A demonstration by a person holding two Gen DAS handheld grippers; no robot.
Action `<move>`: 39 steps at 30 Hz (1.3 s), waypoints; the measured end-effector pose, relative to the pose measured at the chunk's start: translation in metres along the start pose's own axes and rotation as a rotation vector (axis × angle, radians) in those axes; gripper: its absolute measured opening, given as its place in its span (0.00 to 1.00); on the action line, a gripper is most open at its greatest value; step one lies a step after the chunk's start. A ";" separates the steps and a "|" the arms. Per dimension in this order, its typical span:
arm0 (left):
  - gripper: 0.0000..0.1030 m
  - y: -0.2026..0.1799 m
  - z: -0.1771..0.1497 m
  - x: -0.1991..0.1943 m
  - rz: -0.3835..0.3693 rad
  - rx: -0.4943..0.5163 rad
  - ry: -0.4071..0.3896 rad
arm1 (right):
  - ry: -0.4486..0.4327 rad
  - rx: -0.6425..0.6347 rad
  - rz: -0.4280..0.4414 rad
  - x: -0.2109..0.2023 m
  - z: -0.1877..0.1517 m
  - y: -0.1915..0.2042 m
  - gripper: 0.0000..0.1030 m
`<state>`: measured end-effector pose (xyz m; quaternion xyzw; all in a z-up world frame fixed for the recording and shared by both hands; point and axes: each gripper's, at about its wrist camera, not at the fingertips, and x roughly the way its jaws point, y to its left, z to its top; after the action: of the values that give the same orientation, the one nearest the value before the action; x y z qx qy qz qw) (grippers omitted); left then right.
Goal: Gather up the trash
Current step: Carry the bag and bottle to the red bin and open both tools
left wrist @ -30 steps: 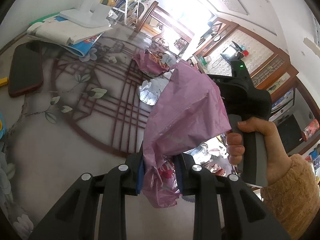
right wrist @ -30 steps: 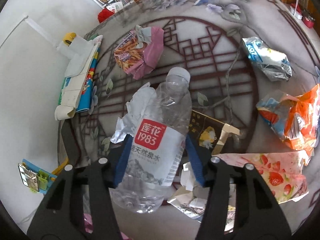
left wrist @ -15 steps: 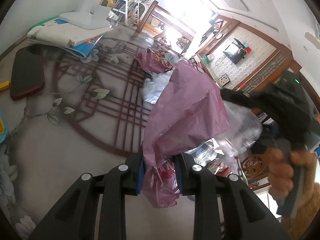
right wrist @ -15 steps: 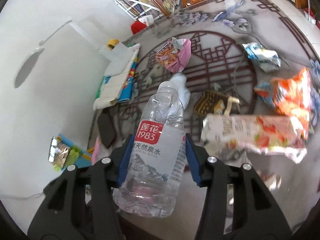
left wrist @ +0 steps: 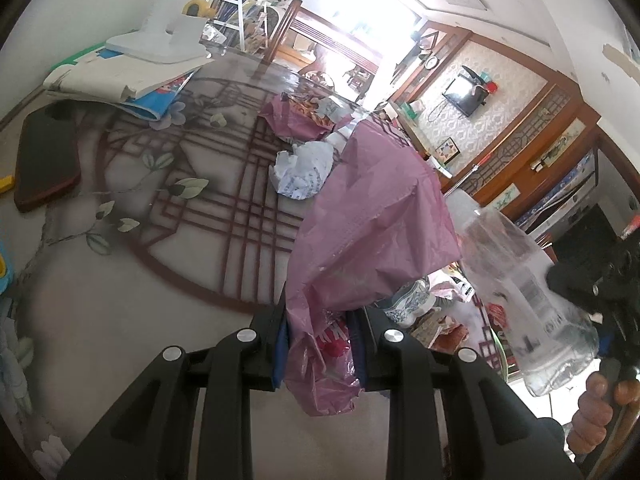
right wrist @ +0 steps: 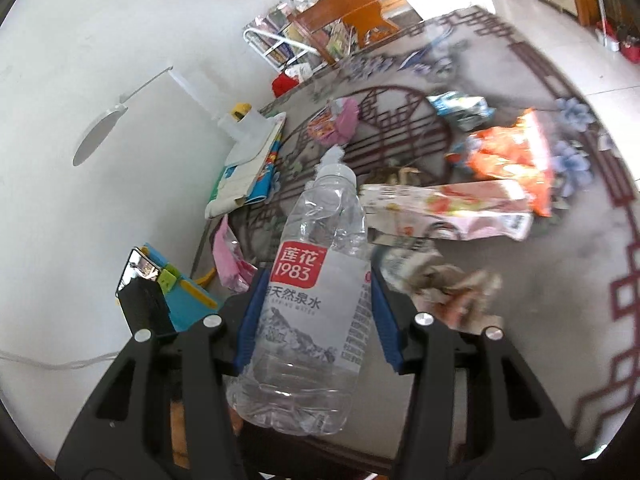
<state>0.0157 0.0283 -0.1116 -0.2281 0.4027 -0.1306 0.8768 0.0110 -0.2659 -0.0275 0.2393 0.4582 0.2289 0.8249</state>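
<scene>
My left gripper (left wrist: 320, 344) is shut on a pink plastic bag (left wrist: 372, 224) and holds it up above the patterned table (left wrist: 120, 272). My right gripper (right wrist: 316, 312) is shut on an empty clear water bottle (right wrist: 320, 280) with a red label, lifted off the table. The bottle also shows in the left wrist view (left wrist: 524, 296), just right of the bag. A crumpled white paper (left wrist: 304, 172) and a pink snack wrapper (left wrist: 296, 120) lie on the table beyond the bag.
More wrappers lie on the table: an orange bag (right wrist: 516, 156), a strawberry-print pack (right wrist: 452, 212), a blue-silver wrapper (right wrist: 460, 108) and crumpled foil (right wrist: 444, 284). Stacked books (left wrist: 120, 80) and a dark phone (left wrist: 44, 160) sit at the left. A blue toy (right wrist: 180, 300) is near the wall.
My right gripper has lifted the bottle off the table and carried it toward the bag's right side. My left gripper still holds the bag in place.
</scene>
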 end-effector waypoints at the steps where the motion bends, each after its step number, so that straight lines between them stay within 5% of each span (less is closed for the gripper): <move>1: 0.22 -0.001 0.000 0.001 0.003 0.008 -0.001 | -0.005 -0.001 -0.012 -0.006 -0.003 -0.005 0.47; 18: 0.22 -0.028 -0.013 -0.008 0.070 0.144 -0.043 | -0.089 0.122 -0.028 -0.066 -0.025 -0.081 0.47; 24: 0.22 -0.063 -0.023 -0.021 0.106 0.254 -0.089 | -0.141 0.160 -0.017 -0.092 -0.028 -0.104 0.47; 31: 0.22 -0.100 -0.035 -0.013 -0.017 0.234 -0.008 | -0.188 0.217 -0.004 -0.113 -0.027 -0.128 0.47; 39: 0.22 -0.177 -0.047 0.005 -0.127 0.332 0.043 | -0.260 0.260 -0.001 -0.143 -0.032 -0.154 0.47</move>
<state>-0.0252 -0.1401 -0.0528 -0.1025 0.3790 -0.2554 0.8835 -0.0604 -0.4656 -0.0427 0.3712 0.3737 0.1345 0.8393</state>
